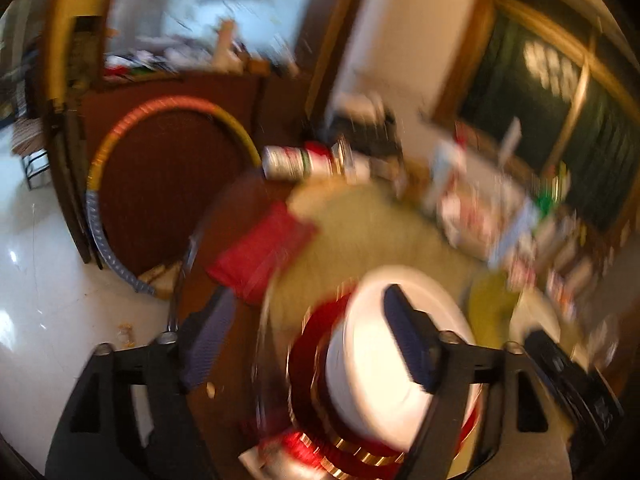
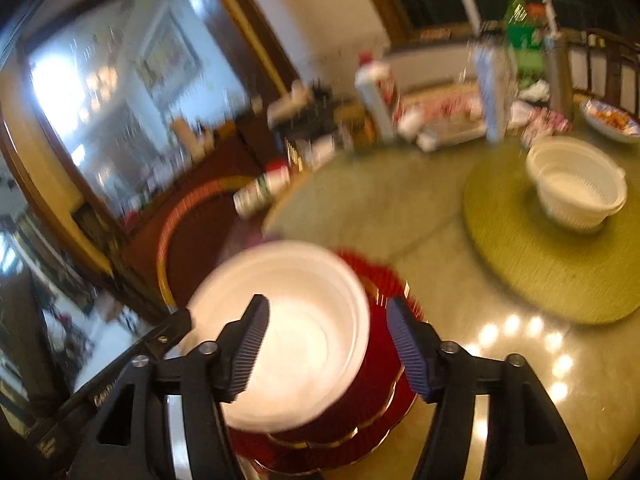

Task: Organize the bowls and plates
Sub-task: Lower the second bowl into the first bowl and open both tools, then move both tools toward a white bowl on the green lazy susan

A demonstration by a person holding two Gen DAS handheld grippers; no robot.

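Observation:
A white bowl [image 2: 304,320] sits on a stack of red gold-rimmed dishes [image 2: 380,392] near the table's front edge; the bowl [image 1: 372,344] and the red stack [image 1: 312,364] also show in the left wrist view. My right gripper [image 2: 328,344] is open, its fingers either side of the bowl's right rim, holding nothing. My left gripper [image 1: 308,344] is open above the same stack, its right finger [image 1: 408,336] over the bowl. Both views are blurred by motion.
A white colander [image 2: 576,184] stands on a green round mat [image 2: 520,248] at the right. Bottles, packets and a patterned plate [image 2: 608,120] crowd the table's back. A red cloth [image 1: 264,252] lies left of the stack. A tin [image 1: 288,162] lies near the far edge.

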